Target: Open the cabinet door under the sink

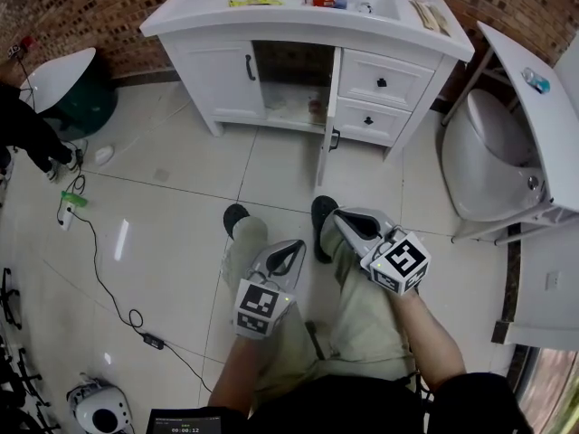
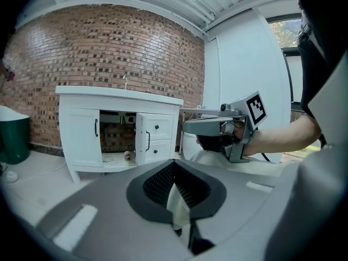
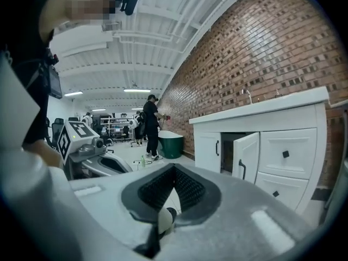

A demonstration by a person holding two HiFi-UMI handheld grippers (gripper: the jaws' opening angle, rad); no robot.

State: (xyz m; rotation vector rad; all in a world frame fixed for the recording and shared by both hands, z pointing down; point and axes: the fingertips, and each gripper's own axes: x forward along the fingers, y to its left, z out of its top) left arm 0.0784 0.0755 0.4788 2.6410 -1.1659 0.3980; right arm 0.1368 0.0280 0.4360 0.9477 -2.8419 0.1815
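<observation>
The white sink cabinet [image 1: 226,75] stands against the brick wall at the top of the head view. Its right door [image 1: 326,120] hangs swung out towards me, showing the dark inside [image 1: 294,84]; the left door is closed. That open door also shows in the left gripper view [image 2: 142,139] and the right gripper view [image 3: 247,156]. Both grippers hover over my legs, well short of the cabinet. The left gripper [image 1: 294,247] [image 2: 174,163] is shut and holds nothing. To its right, slightly nearer the cabinet, the right gripper [image 1: 336,213] [image 3: 174,166] is shut and also holds nothing.
Two drawers [image 1: 384,84] sit right of the open door. A white toilet-like fixture [image 1: 488,161] and a white panel stand at the right. A green tub [image 1: 77,98], a person [image 1: 27,134] and a floor cable [image 1: 99,269] are at the left.
</observation>
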